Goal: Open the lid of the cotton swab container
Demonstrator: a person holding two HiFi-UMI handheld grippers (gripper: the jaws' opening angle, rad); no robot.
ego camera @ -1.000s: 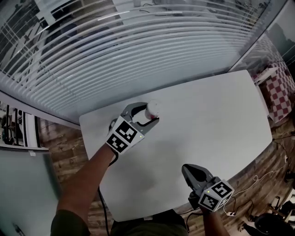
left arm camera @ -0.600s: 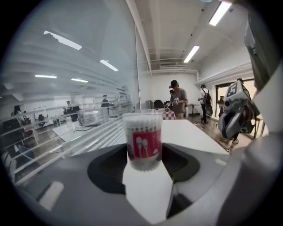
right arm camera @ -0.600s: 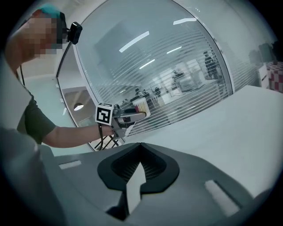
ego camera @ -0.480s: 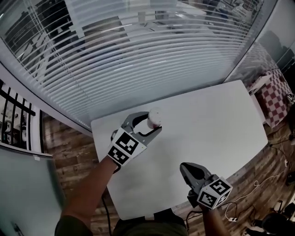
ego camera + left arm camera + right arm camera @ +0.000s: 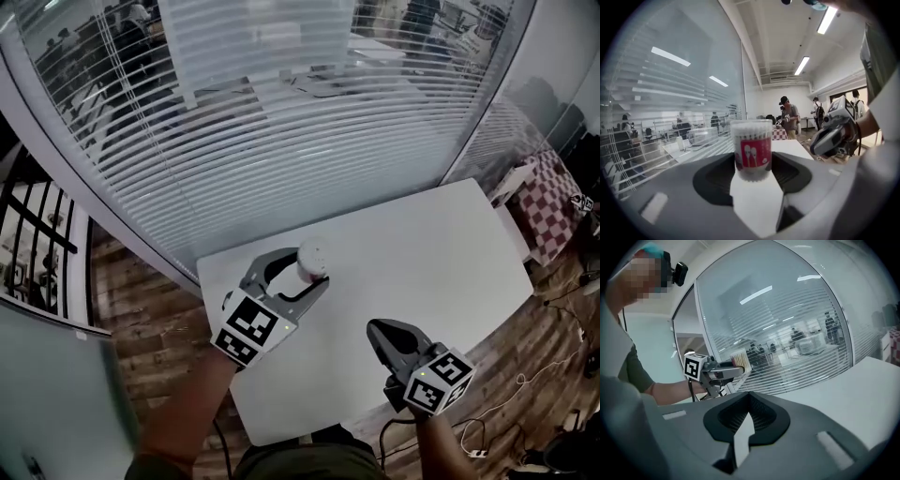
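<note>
Left gripper view: cotton swab container (image 5: 752, 149) is clamped upright in the left tool (image 5: 314, 270), lid on.
It is held clear of the worktop (image 5: 441, 244), over the near-left part. Clear round tub, red label, white swabs packed inside. Judged light, thin-walled and smooth, so easily crushed or slipped; body best gripped low, lid pinched at its rim. Right tool (image 5: 378, 332) is closed and empty, near right.

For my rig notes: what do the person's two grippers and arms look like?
The left gripper and right gripper are grey moulded shells, dark and ribbed inside. Each carries a white cube with black square markers. A black cable hangs from the left one. The shirt sleeve is short, olive-grey.
</note>
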